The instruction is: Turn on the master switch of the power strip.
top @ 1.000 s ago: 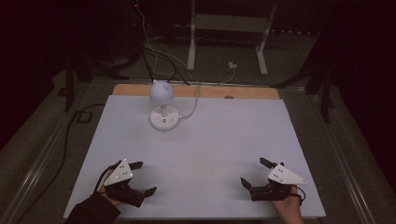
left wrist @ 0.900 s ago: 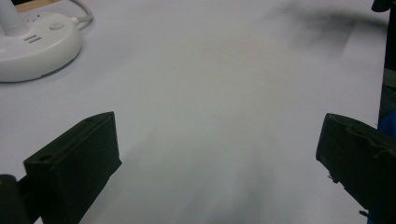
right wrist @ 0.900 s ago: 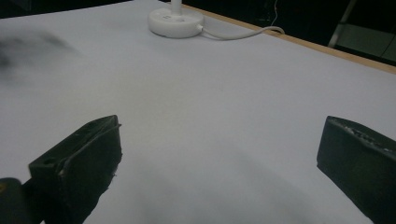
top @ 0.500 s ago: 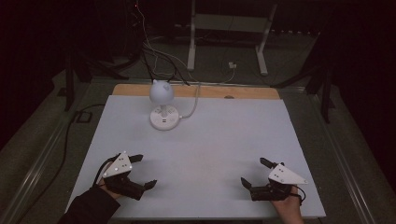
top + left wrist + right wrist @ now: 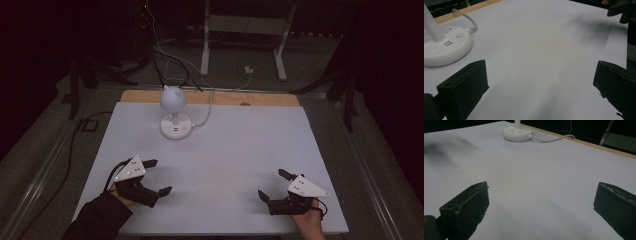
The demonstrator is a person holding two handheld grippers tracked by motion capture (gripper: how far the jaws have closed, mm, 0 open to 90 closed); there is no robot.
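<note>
On smooth white table point(image 5: 220, 150): round-based lamp point(image 5: 175, 112).

Dark room; white table point(image 5: 250, 145) with wooden far edge; grey floor point(image 5: 320, 65); white metal stand point(image 5: 243, 37) behind.

Both tongs are black with blocky jaws. The left tongs point(image 5: 156, 176) and right tongs point(image 5: 273, 184) each carry a grey three-cornered plate. A dark sleeve point(image 5: 97, 220) covers the left forearm.

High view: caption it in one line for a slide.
Two open grippers, left and right, rest low on a white table facing a small white lamp.
</note>
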